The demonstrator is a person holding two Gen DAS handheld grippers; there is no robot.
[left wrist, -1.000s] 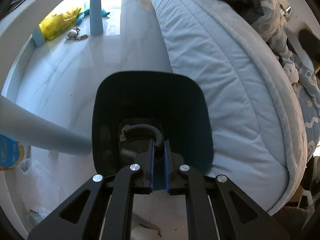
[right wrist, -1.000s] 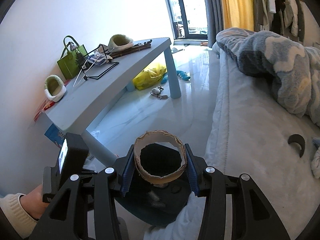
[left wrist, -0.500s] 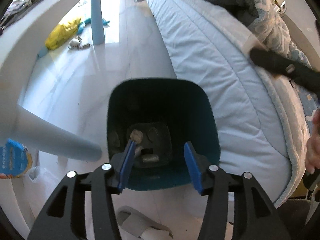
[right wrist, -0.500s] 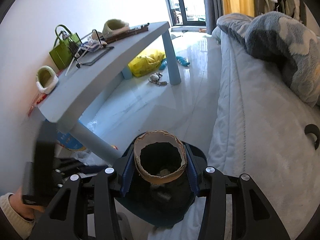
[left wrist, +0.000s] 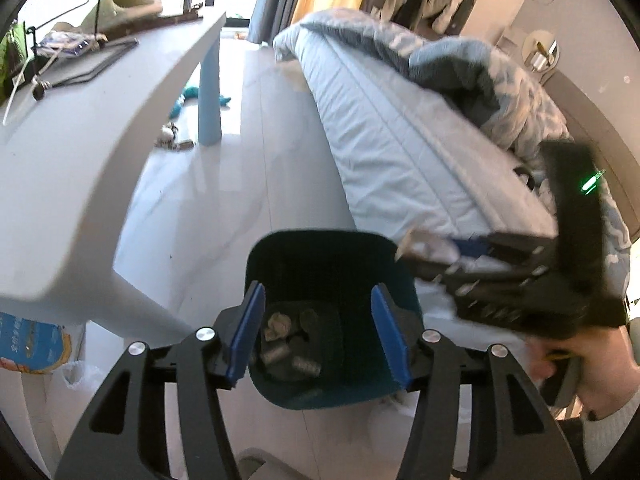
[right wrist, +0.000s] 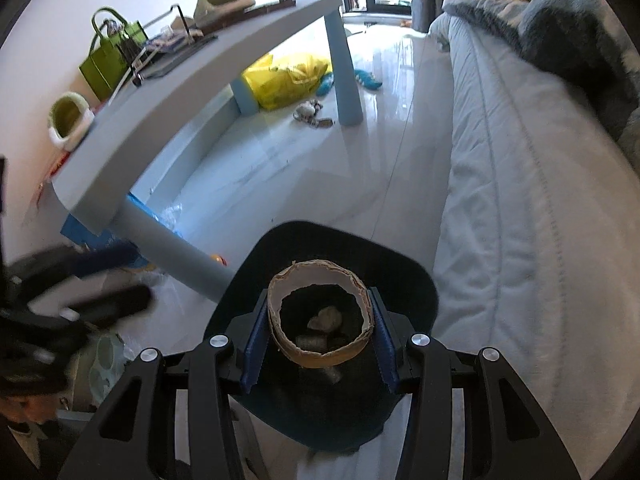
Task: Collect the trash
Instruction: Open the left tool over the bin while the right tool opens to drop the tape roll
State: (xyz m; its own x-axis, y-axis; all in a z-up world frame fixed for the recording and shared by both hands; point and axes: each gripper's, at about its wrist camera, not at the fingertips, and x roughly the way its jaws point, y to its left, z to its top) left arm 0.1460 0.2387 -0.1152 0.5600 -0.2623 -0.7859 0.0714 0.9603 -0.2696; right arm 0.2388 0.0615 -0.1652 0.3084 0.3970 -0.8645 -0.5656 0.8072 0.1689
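Observation:
A dark teal trash bin (left wrist: 332,264) stands on the floor between the table and the bed, with several crumpled scraps (left wrist: 288,340) at its bottom. My left gripper (left wrist: 318,336) is open and empty above the bin's near rim. My right gripper (right wrist: 320,326) is shut on a brown cardboard ring (right wrist: 320,316) and holds it right over the bin (right wrist: 408,280). In the left wrist view the right gripper (left wrist: 460,256) comes in blurred from the right, over the bin's right rim.
A light blue table (right wrist: 192,92) with a green bag (right wrist: 108,60) and slippers stands left. A bed (right wrist: 520,200) with a blanket runs along the right. A yellow bag (right wrist: 284,76) and small toys lie on the floor beyond.
My left gripper let go of the bin's rim, opened wide and rose. My right gripper moved with the cardboard ring to a spot over the bin.

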